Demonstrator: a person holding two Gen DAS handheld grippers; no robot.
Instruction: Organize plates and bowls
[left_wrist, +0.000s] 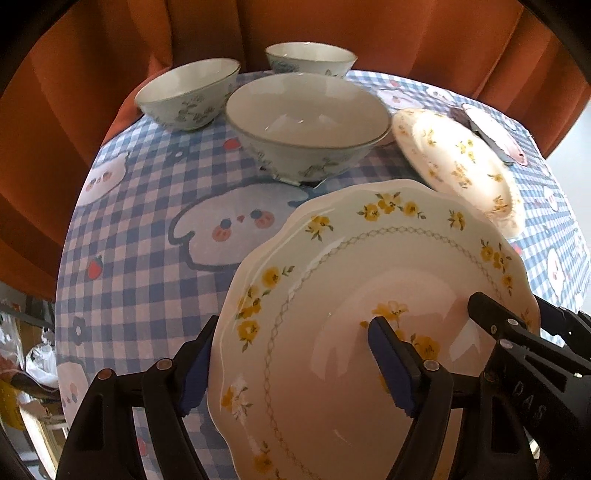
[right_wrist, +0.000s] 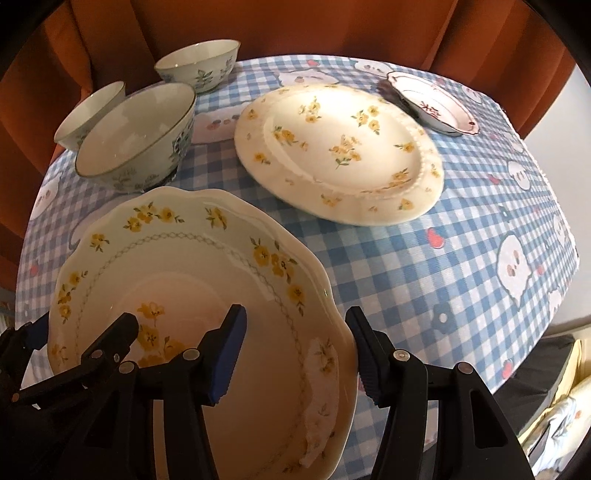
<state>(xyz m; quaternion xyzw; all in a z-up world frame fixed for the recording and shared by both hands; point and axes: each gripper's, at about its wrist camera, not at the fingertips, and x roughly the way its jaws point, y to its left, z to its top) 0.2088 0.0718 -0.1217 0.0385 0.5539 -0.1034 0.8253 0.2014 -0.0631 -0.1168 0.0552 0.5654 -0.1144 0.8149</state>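
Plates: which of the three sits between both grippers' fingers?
The scalloped plate with the yellow flower border, nearest the cameras; the round cream plate and small pink-rimmed dish lie untouched farther back.

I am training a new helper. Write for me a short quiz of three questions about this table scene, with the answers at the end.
1. True or false: the jaws of the left gripper and of the right gripper each stand astride the rim of the scalloped plate, on opposite sides.
2. How many bowls stand on the checked tablecloth?
3. In the right wrist view, what lies between the scalloped plate and the small red-patterned dish? A) a bowl B) the round flowered plate C) a cup

Key: 1 true; 2 three; 3 B.
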